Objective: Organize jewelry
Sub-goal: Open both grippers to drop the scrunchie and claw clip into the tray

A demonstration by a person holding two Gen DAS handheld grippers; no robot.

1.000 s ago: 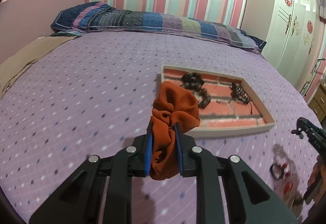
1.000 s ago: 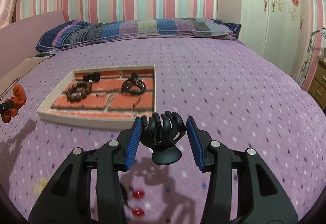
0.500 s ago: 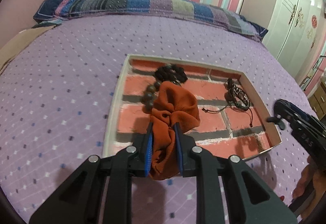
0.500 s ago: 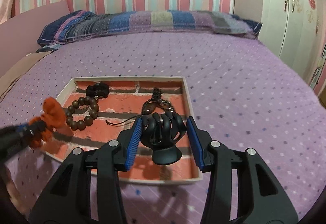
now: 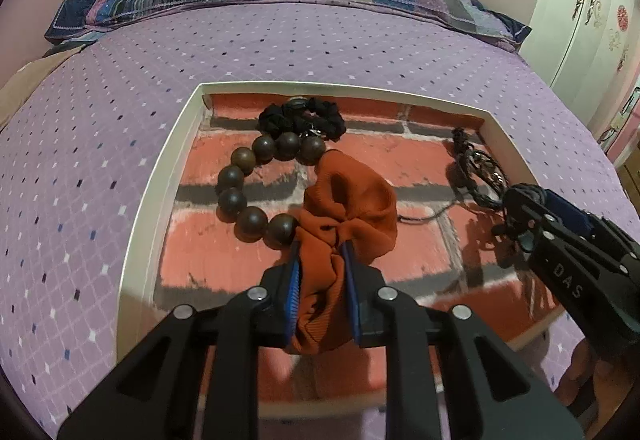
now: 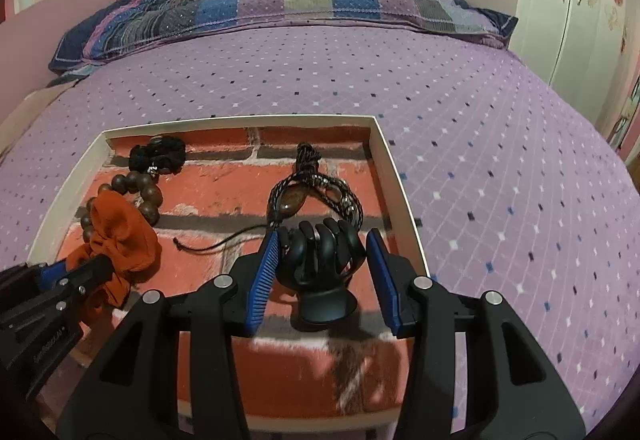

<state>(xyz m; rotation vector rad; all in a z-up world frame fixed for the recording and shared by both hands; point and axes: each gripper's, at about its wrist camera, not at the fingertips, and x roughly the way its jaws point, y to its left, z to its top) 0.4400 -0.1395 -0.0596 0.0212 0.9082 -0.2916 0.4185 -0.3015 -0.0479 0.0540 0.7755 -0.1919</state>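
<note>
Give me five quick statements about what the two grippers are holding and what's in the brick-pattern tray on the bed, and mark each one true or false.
1. The left gripper is clamped on an orange scrunchie. True.
2. The right gripper carries a black claw hair clip. True.
3. The white-rimmed tray holds nothing yet. False: a wooden bead bracelet, a black scrunchie and a corded bracelet lie in it.
4. The tray sits on a wooden table. False: it rests on the purple bedspread.
5. The corded bracelet lies on the tray's left side. False: it lies on the right, beyond the hair clip.
</note>
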